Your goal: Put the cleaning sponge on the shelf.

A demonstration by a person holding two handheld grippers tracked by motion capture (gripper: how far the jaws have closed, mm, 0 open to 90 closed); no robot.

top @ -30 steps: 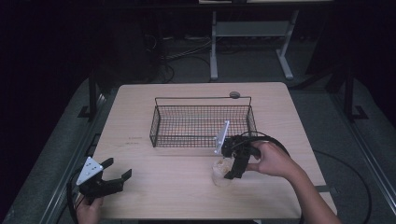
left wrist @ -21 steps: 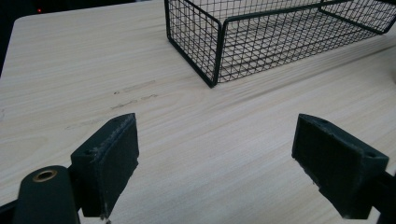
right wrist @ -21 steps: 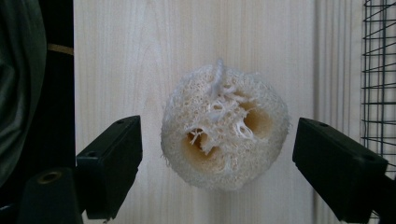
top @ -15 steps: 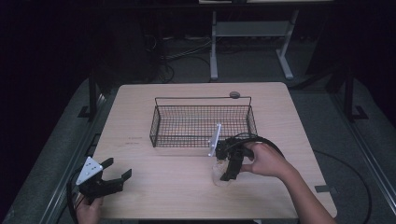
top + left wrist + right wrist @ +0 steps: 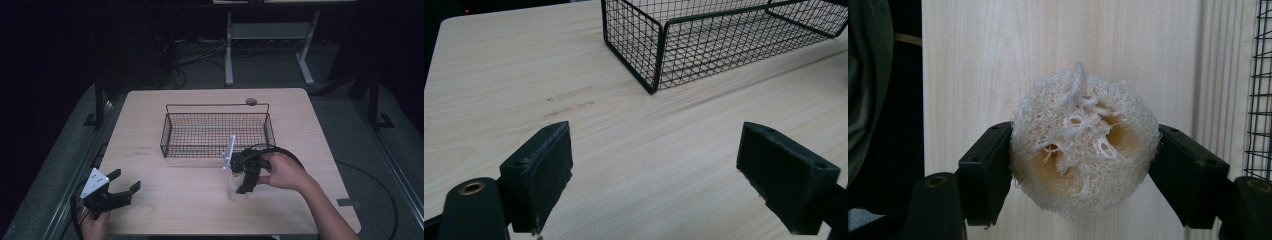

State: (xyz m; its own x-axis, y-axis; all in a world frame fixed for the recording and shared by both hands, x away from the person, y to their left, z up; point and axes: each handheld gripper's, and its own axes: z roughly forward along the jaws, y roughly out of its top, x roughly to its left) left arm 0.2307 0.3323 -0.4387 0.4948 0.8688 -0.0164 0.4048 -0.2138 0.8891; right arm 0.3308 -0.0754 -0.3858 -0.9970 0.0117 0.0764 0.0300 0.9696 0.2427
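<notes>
Out on the pale wooden bench [image 5: 150, 125] the right hand-held gripper [image 5: 241, 186] pointed down near the front edge, its jaws pressed against both sides of a round, fibrous loofah sponge [image 5: 1082, 147], cream with tan hollows and a little string loop on top. From above, that loofah sponge [image 5: 237, 191] sat just in front of the black wire basket [image 5: 217, 131], apart from its front wall, with the person's right hand [image 5: 282, 171] wrapped round the tool. Over at the front left corner the left hand-held gripper [image 5: 125, 187] rested low over the bench, jaws spread wide with nothing between them, and its own view looked across bare wood to the basket's near corner [image 5: 655, 60]. Faint dark marks showed on the wood there [image 5: 569, 96], too smudged to read as writing; I could make out no brand or label.
</notes>
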